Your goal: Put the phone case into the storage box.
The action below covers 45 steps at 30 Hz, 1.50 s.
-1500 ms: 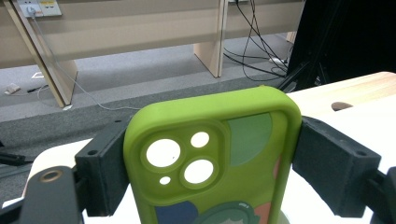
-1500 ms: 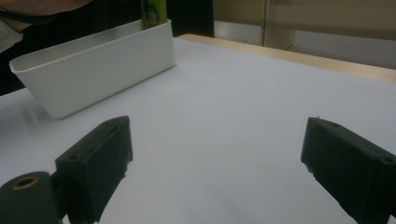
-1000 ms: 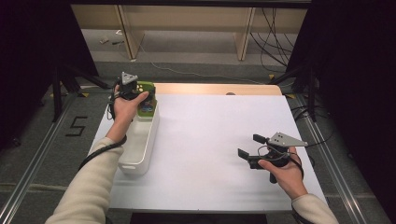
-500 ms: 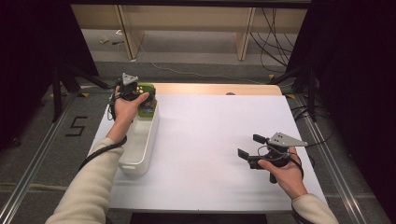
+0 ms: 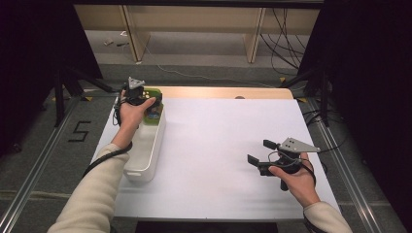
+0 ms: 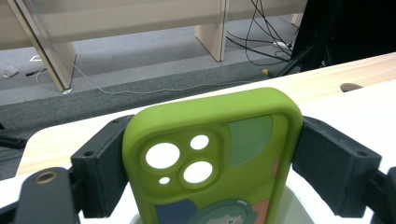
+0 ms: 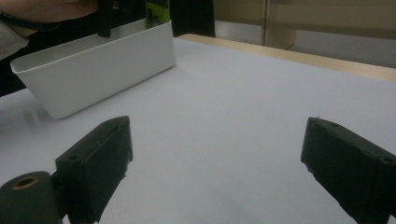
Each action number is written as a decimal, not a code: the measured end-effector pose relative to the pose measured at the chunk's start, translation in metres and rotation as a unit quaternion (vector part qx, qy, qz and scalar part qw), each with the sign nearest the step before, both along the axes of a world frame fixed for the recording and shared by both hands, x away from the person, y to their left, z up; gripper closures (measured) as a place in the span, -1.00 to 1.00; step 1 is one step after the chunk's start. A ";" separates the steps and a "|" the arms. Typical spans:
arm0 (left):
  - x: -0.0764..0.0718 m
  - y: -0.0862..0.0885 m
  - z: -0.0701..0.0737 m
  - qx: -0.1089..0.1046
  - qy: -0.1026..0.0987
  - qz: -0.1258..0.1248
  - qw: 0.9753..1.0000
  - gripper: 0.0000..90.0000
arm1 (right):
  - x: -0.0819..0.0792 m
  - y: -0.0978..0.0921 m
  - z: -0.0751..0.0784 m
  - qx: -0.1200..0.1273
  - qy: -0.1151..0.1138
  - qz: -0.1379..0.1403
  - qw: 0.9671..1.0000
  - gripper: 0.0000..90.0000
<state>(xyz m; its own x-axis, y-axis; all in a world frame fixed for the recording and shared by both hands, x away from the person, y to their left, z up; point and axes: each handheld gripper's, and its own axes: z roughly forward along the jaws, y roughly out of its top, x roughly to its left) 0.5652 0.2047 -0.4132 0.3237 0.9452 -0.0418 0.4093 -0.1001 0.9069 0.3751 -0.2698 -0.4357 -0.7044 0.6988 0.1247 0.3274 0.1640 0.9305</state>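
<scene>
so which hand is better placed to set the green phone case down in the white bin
Left. The left gripper already clamps the green phone case between its jaws, right over the far end of the white bin. The right gripper sits open and empty across the table.

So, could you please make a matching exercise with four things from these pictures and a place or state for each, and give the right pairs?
Things:
1. phone case
2. white bin
3. right gripper
4. left gripper

Places or states:
a. open, jaws wide apart over the bare white sheet
b. standing along the table's left edge
c. green, clamped between two black jaws
d. shut, held over the bin's far end

Right pairs: 1-c, 2-b, 3-a, 4-d
</scene>
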 end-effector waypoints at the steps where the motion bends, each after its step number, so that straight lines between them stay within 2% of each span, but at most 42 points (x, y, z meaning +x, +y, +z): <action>1: 0.000 0.000 0.000 0.001 0.001 -0.002 1.000 -0.64 | 0.000 0.000 0.000 0.000 0.000 0.000 1.000 -0.78; 15: 0.001 0.000 -0.001 0.002 0.010 -0.006 1.000 -0.65 | 0.000 0.000 0.000 -0.001 0.000 0.000 1.000 -0.78; 28: 0.003 0.002 -0.001 -0.007 0.015 -0.001 1.000 -0.67 | 0.000 0.000 0.000 0.000 0.001 0.002 1.000 -0.77; 34: 0.003 0.000 -0.001 0.000 0.018 -0.002 1.000 -0.86 | 0.000 0.000 0.000 0.000 0.001 0.002 1.000 -0.77; 39: 0.002 0.000 0.002 0.003 0.008 -0.006 1.000 -0.99 | 0.000 0.001 0.000 -0.002 0.002 0.003 1.000 -0.77; 45: 0.002 0.000 0.003 0.003 -0.003 -0.010 1.000 -1.00 | 0.000 0.002 -0.001 -0.001 0.002 0.005 1.000 -0.77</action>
<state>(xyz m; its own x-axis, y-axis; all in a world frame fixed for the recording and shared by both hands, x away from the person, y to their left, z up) 0.5669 0.2044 -0.4099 0.3425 0.9389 -0.0348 0.4022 -0.1131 0.9085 0.3751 -0.2682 -0.4362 -0.7111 0.6916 0.1268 0.3299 0.1690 0.9288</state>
